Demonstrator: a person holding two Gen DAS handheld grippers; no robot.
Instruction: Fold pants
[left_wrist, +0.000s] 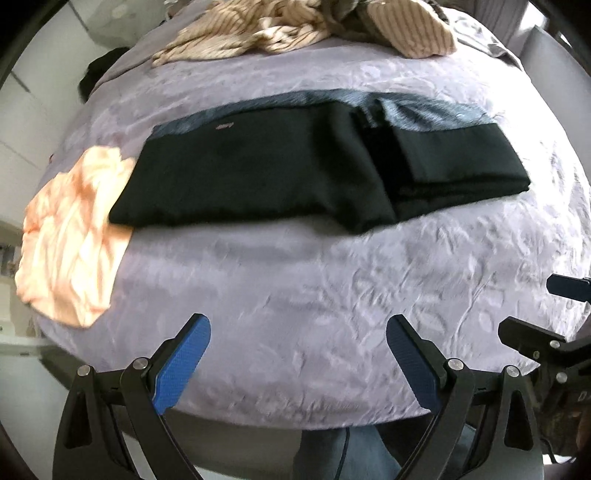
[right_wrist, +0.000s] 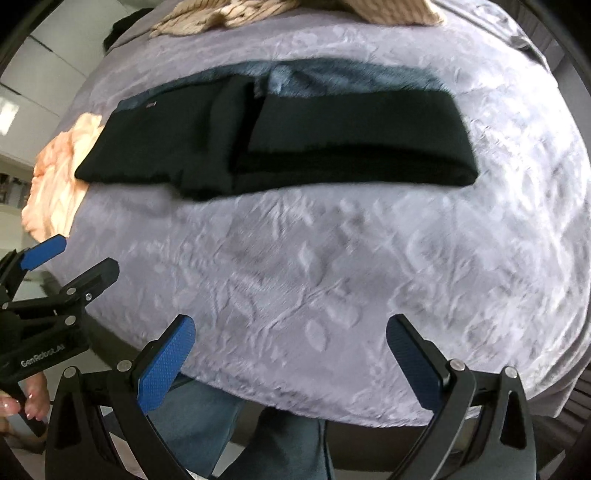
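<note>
Black pants (left_wrist: 280, 173) lie folded across the middle of a lavender bedspread (left_wrist: 314, 295), on top of a blue denim garment (left_wrist: 424, 110). They also show in the right wrist view (right_wrist: 295, 140). My left gripper (left_wrist: 298, 332) is open and empty, held above the near edge of the bed, well short of the pants. My right gripper (right_wrist: 290, 332) is open and empty too, at the near edge. The left gripper shows at the left of the right wrist view (right_wrist: 85, 258).
A peach garment (left_wrist: 74, 229) lies at the pants' left end. Striped beige clothes (left_wrist: 288, 29) are heaped at the far side of the bed. The person's jeans-clad legs (right_wrist: 236, 435) stand at the bed's front edge.
</note>
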